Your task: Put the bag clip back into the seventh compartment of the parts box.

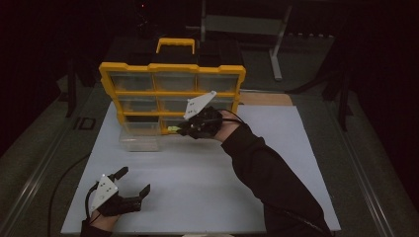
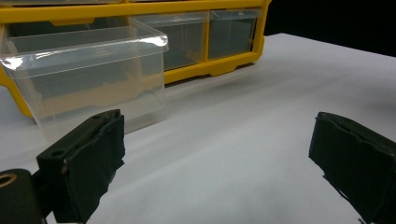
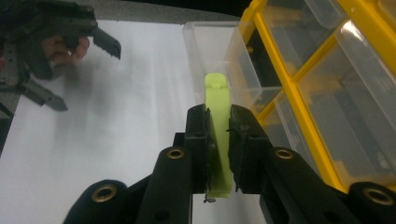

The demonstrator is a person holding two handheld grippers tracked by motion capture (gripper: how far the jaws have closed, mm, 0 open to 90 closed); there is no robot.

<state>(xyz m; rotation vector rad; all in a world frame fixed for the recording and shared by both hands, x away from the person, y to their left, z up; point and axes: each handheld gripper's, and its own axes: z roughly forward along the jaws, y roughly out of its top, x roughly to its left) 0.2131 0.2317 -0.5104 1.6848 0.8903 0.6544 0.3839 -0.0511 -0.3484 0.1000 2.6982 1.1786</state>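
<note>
Two black jaws of the right gripper (image 3: 218, 154) are seen clamped flat against a slim lime-green plastic piece (image 3: 218, 135), which is gripped edge-on and sticks out past the jaw tips. In the right gripper view that green piece is pointed toward a clear plastic drawer (image 3: 219, 56) pulled out of the yellow organizer (image 3: 299, 116), its tip lying just short of the drawer's open top. From the high view the right gripper (image 1: 184, 129) is found at the organizer's bottom row, just right of the pulled-out clear drawer (image 1: 140, 138), with the green piece (image 1: 173, 130) showing as a small bright sliver at the jaw tips and a grey three-cornered plate riding above the hand.

The left gripper (image 1: 134, 181) is held well away from the organizer (image 1: 172, 94), low over the white table mat (image 1: 207, 182), near the mat's front left corner. Its jaws are spread wide with nothing between them; in the left gripper view the two padded fingers (image 2: 88, 158) are seen far apart, with bare white mat (image 2: 224, 154) between them. Beyond those jaws the clear drawer (image 2: 88, 79) is seen standing on the mat in front of the organizer (image 2: 140, 9), whose yellow frame and remaining clear drawers are ranged behind it. A yellow carrying handle (image 1: 175, 45) is set on the organizer's top edge.
</note>
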